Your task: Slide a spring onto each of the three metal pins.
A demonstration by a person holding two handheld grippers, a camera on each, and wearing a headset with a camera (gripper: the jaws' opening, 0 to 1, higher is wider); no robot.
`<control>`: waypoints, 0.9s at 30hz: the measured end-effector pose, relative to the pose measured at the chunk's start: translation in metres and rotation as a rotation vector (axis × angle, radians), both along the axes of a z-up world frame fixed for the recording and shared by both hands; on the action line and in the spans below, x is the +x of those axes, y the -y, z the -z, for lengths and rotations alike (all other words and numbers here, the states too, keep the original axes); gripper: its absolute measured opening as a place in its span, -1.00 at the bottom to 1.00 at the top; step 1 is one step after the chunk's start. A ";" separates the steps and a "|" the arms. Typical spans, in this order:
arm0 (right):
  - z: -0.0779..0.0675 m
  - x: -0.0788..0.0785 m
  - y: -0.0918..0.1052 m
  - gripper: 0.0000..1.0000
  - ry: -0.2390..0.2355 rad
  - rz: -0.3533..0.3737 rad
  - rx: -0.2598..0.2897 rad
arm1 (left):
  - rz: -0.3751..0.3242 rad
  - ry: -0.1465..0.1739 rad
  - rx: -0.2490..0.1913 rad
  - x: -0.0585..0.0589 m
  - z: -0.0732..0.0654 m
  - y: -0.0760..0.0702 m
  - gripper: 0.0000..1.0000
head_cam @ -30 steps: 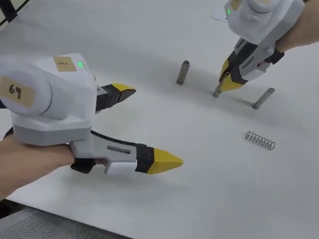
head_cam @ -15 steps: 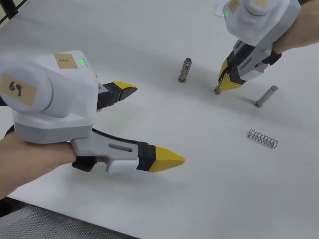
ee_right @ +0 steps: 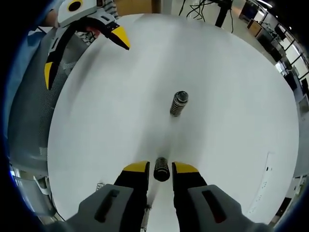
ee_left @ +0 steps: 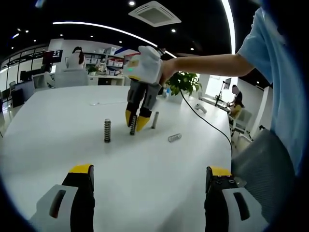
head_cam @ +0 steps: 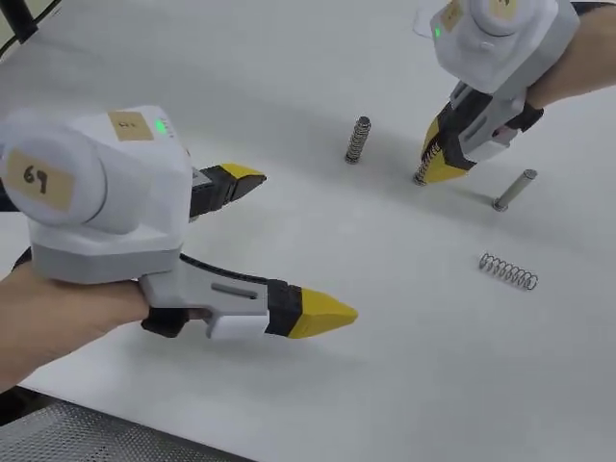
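Left gripper point(head_cam: 307, 243): jaws spread wide, idle, well left of the finished pin point(head_cam: 357, 141). Right gripper point(head_cam: 435, 169): near, right of that pin, jaws pinching a spring point(ee_right: 161, 169) over the second pin point(head_cam: 420, 180). Risk, as I judge it: pushing off-axis tips the pin or binds the coils; I'd press straight down. Further right of the finished pin: bare pin point(head_cam: 513, 190) and loose spring point(head_cam: 508, 271), near each other. Table point(head_cam: 241, 58): plain white, looks slick. Room: open office, ceiling lights, plant point(ee_left: 183, 82).

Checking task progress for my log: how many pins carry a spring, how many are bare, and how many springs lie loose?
Pins carrying a spring: 2
Bare pin: 1
Loose spring: 1
Total: 3 pins, 3 springs
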State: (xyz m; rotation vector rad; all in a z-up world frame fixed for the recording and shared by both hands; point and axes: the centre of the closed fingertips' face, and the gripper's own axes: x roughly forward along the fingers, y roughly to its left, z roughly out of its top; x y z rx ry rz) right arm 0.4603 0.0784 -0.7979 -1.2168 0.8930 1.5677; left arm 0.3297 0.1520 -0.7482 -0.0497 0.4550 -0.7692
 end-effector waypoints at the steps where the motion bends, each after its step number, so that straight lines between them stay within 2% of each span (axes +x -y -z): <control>1: 0.000 -0.001 -0.001 -0.59 -0.005 0.006 0.007 | 0.000 -0.001 -0.001 0.000 0.000 0.000 0.86; 10: 0.000 0.002 -0.001 0.08 0.005 0.042 0.055 | 0.000 -0.001 -0.001 0.000 0.000 0.000 0.87; 18: -0.004 0.000 -0.004 0.37 -0.002 0.081 0.097 | 0.001 -0.002 -0.004 0.000 0.000 0.001 0.88; 27: -0.013 -0.005 -0.007 0.48 -0.003 0.124 0.163 | -0.006 0.007 -0.004 0.002 -0.004 -0.001 0.88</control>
